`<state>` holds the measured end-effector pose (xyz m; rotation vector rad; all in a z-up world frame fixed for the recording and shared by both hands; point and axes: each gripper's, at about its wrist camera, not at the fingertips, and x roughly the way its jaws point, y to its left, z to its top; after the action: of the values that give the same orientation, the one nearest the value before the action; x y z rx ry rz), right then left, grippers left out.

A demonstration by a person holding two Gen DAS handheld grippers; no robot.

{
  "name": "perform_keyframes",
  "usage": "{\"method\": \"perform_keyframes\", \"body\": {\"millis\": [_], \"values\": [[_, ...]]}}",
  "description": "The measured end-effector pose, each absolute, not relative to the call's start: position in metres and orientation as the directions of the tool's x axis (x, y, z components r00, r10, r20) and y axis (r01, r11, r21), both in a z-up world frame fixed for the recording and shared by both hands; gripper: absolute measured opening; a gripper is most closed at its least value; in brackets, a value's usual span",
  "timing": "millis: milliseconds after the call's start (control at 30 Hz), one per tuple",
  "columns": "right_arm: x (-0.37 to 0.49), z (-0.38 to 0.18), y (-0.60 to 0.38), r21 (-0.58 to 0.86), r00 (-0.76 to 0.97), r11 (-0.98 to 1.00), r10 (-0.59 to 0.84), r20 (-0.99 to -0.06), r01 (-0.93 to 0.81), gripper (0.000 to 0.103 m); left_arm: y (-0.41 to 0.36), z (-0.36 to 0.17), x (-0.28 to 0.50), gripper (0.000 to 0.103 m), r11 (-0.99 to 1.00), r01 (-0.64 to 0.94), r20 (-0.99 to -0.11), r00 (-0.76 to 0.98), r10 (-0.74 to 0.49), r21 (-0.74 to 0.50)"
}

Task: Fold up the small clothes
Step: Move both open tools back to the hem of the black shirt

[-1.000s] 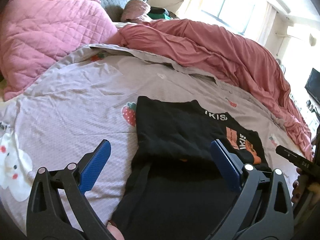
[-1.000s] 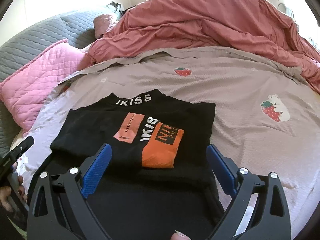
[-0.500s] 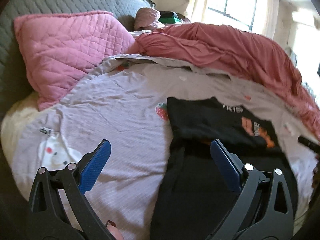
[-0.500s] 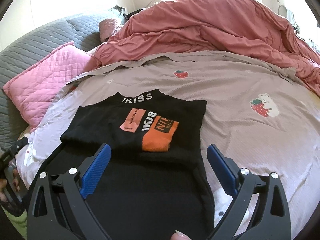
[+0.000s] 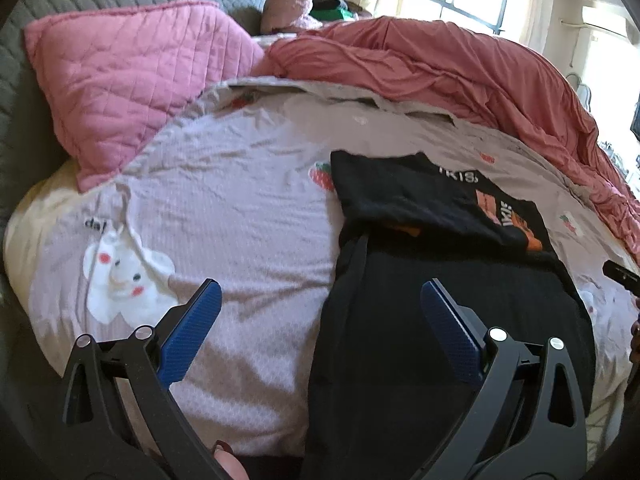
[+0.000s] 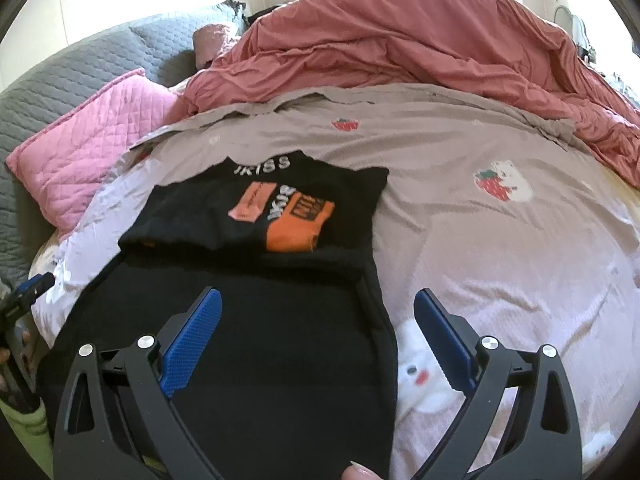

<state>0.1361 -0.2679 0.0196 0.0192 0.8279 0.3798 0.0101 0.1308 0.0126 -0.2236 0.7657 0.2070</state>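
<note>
The bed (image 6: 500,152), under its strawberry-print sheet, carries my black T-shirt (image 6: 256,340) spread flat near the front edge, its printed top part already folded down over the body. I judge it light, limp and non-slip cotton that will sag unless pinched at a hem or side seam, so I'd take the near bottom corners. My right claw (image 6: 316,320) hangs over it, spread wide and holding nothing; my left claw (image 5: 320,312) gapes equally empty, straddling the shirt's left edge.

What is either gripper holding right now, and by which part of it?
Nothing is held. The left gripper and the right gripper are both open above the black shirt, with no fabric between their fingers.
</note>
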Motion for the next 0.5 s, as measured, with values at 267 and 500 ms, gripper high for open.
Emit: {"method": "perform_keyframes", "body": {"millis": [267,500], "values": [[0.118,0.008,-0.271,0.134,0.582,0.934,0.315,-0.750,-0.332,0.096,0.133,-0.003,-0.003,0.093,0.953,-0.251,-0.744,0.667,0.044,-0.169],[0.108,0.001,-0.271,0.124,0.559,0.931,0.309,-0.769,-0.344,0.096,0.126,-0.013,-0.016,0.093,0.952,-0.224,-0.760,0.650,-0.013,-0.207]]}}
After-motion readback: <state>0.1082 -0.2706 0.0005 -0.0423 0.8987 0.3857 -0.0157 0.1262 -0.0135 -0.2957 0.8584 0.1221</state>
